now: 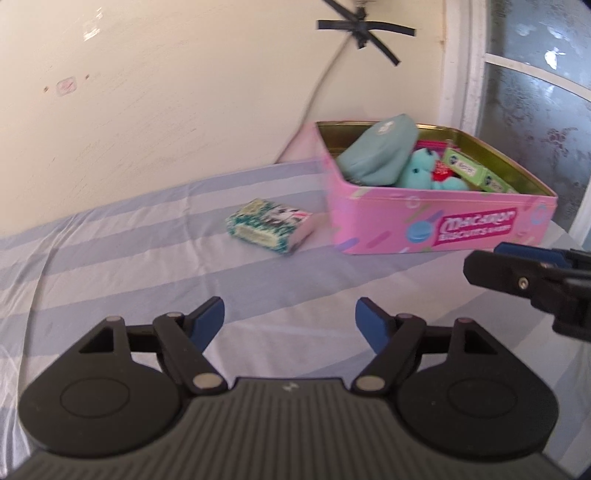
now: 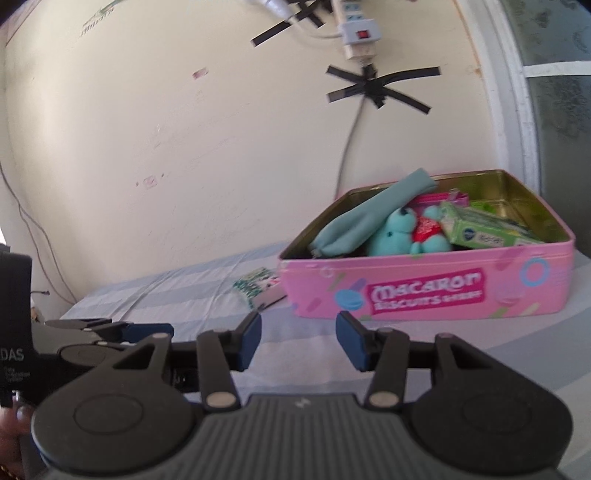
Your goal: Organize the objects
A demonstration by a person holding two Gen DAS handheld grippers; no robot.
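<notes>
Patterned box (image 1: 271, 229) lies just beside pink tin (image 1: 436, 221).

Pink tin (image 2: 424, 291) reads "Macaron Biscuits" (rest blurred); left gripper (image 2: 122, 332) body: "DAS".

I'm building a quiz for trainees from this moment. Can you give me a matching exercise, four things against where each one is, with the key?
Things:
1. teal pouch
2. patterned green box
3. teal plush toy
4. power strip

Places:
A. fixed high on the wall
B. on the striped sheet, outside the tin
C. leaning on the left wall inside the pink tin
D. in the tin, between pouch and green cartons

Pairs: 1-C, 2-B, 3-D, 4-A
</notes>
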